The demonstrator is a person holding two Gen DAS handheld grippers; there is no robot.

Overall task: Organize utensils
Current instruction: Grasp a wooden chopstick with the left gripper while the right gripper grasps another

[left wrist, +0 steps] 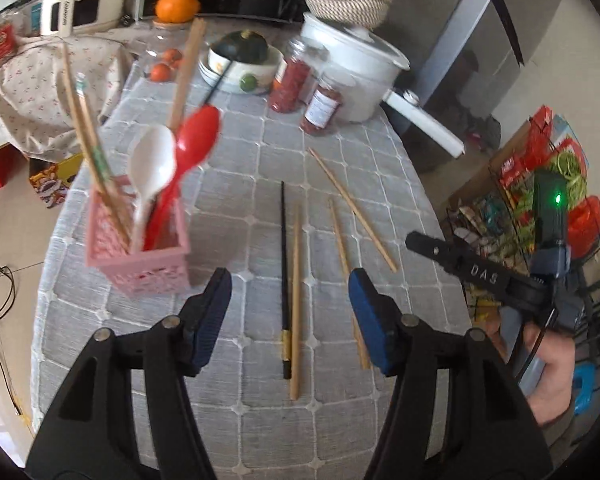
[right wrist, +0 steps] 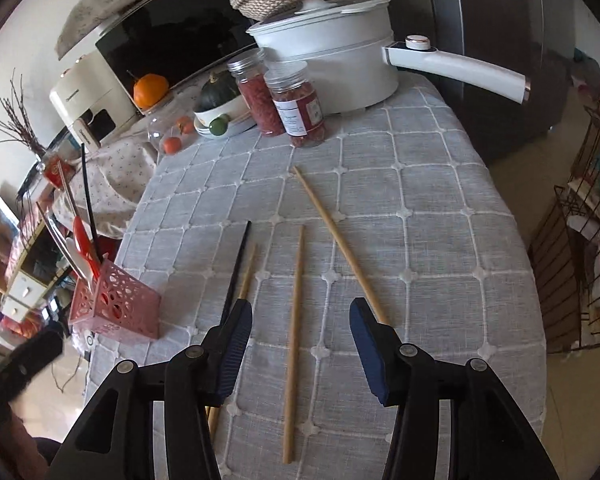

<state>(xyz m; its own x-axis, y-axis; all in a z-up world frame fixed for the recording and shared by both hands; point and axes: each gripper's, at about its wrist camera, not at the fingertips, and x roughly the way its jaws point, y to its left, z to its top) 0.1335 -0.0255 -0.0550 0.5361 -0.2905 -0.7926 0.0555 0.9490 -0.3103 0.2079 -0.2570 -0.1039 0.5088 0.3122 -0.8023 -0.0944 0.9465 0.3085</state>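
Observation:
A pink basket [left wrist: 140, 256] stands at the table's left edge and holds a white spoon [left wrist: 152, 164], a red spoon [left wrist: 196, 136] and several chopsticks; it also shows in the right wrist view [right wrist: 116, 308]. A black chopstick [left wrist: 284, 264] and three bamboo chopsticks [left wrist: 296, 300] lie loose on the cloth. My left gripper [left wrist: 290, 320] is open and empty above the black chopstick. My right gripper [right wrist: 300, 348] is open and empty, over a bamboo chopstick [right wrist: 294, 320]. The right gripper's body also shows in the left wrist view [left wrist: 480, 272].
The grey checked tablecloth [right wrist: 440, 240] covers the table. At the back stand a white pot [right wrist: 340, 60] with a long handle, two jars of red contents [right wrist: 296, 108], a bowl with a squash [left wrist: 240, 60] and an orange [left wrist: 178, 4]. A wire rack [left wrist: 540, 200] stands to the right.

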